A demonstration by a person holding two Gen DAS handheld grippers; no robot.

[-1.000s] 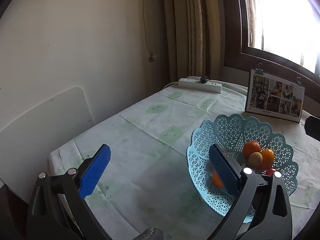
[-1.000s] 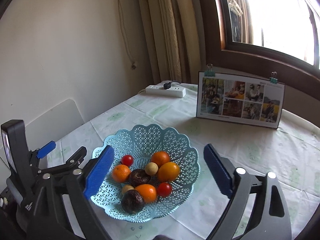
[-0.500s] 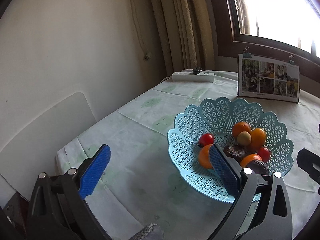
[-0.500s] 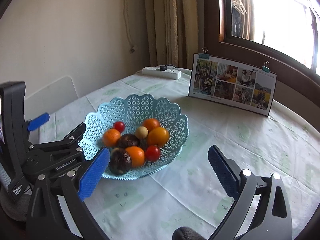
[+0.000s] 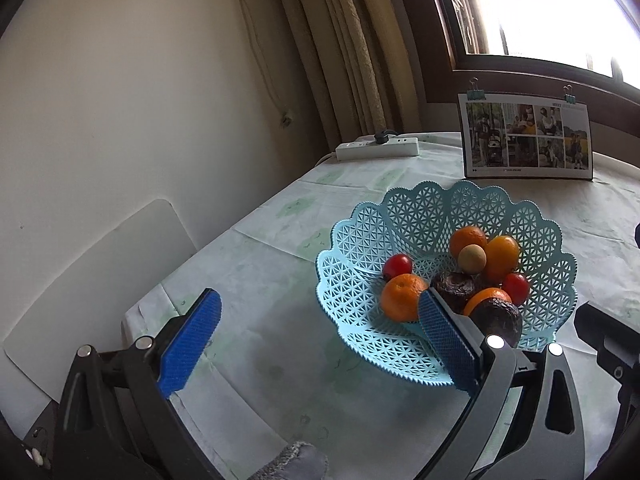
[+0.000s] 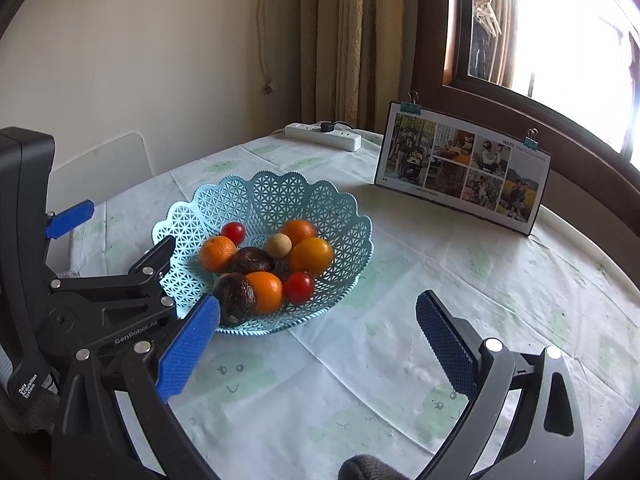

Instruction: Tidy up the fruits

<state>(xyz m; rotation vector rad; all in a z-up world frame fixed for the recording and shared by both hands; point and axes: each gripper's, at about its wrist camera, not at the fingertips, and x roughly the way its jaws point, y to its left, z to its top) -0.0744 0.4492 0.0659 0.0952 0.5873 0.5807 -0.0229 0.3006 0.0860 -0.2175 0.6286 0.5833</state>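
A table (image 6: 400, 360) draped in a pale cloth printed with faint green cartoon faces serves as the landmark. Behind its far edge rises a plain cream wall (image 5: 140, 100), with a thin cord hanging down it. To the right of that wall, beige curtains (image 6: 340, 40) hang beside a dark wooden window frame (image 6: 452, 60), through which bright daylight pours. At the table's far corner lies a white power strip (image 5: 378, 148); a clipped photo board (image 6: 464, 168) stands beneath the window. A white chair back (image 5: 92, 280) leans at the table's left side.

left gripper (image 5: 316, 336) jaws wide apart, right gripper (image 6: 316, 340) likewise (both empty)
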